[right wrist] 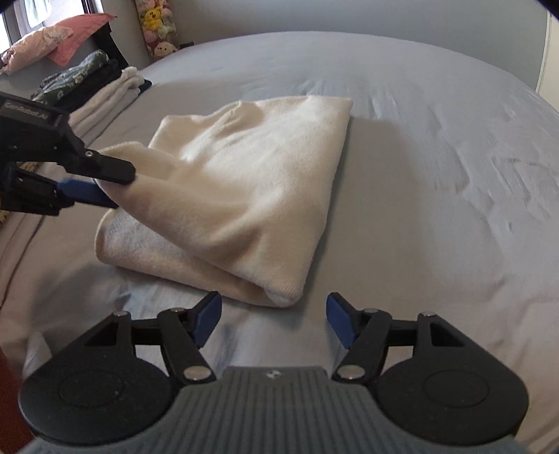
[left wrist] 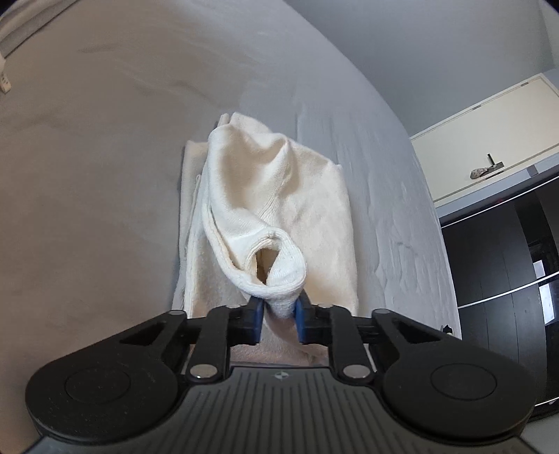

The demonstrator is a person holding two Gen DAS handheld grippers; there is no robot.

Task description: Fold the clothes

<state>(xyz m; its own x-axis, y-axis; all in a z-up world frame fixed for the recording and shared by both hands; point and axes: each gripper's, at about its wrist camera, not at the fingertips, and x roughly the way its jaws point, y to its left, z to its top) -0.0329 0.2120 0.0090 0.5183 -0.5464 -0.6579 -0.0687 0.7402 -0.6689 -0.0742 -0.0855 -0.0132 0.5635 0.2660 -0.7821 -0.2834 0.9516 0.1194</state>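
Observation:
A cream knit garment (right wrist: 244,188) lies partly folded on the grey bed sheet (right wrist: 436,167). My left gripper (left wrist: 278,310) is shut on a rolled cuff or hem of the garment (left wrist: 276,276) and holds it lifted off the layers below. In the right wrist view the left gripper (right wrist: 115,190) comes in from the left and pinches the garment's left edge. My right gripper (right wrist: 272,319) is open and empty, just in front of the garment's near corner, not touching it.
A stack of folded clothes (right wrist: 94,87) lies at the bed's far left, with a pink pillow (right wrist: 66,38) and plush toys (right wrist: 157,24) behind. A cream cabinet (left wrist: 489,139) and dark wardrobe (left wrist: 506,262) stand beyond the bed's right edge.

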